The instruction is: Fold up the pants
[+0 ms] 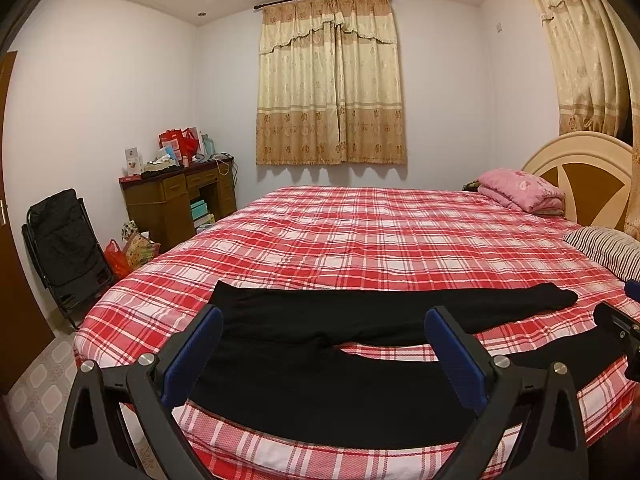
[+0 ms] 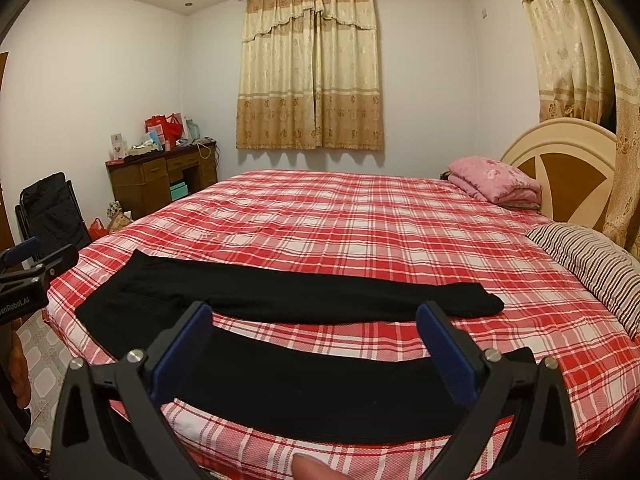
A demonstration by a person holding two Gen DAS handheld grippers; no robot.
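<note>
Black fabric of one pair of pants point(image 1: 320, 380) lies spread across the near edge of the bed point(image 1: 360, 240), directly beneath and between both sets of jaws. The left gripper point(image 1: 324, 344) hovers level over the waist end, jaws wide apart and holding nothing; its blue pads point(image 1: 192, 356) frame the crotch, where the two legs split. The right gripper point(image 2: 314, 344) hovers likewise over the nearer leg, jaws apart and empty. Beyond the jaws, the farther leg runs off to the right, its cuff flat on the red plaid cover. Farther right of the jaws lies one striped pillow point(image 2: 588, 260); one folded pink quilt point(image 2: 492, 178) sits by the headboard point(image 2: 560, 160). Far left stand a cluttered wooden desk point(image 1: 180, 200) and a black folding chair point(image 1: 64, 240). Two curtains point(image 1: 332, 80) hang beyond.
</note>
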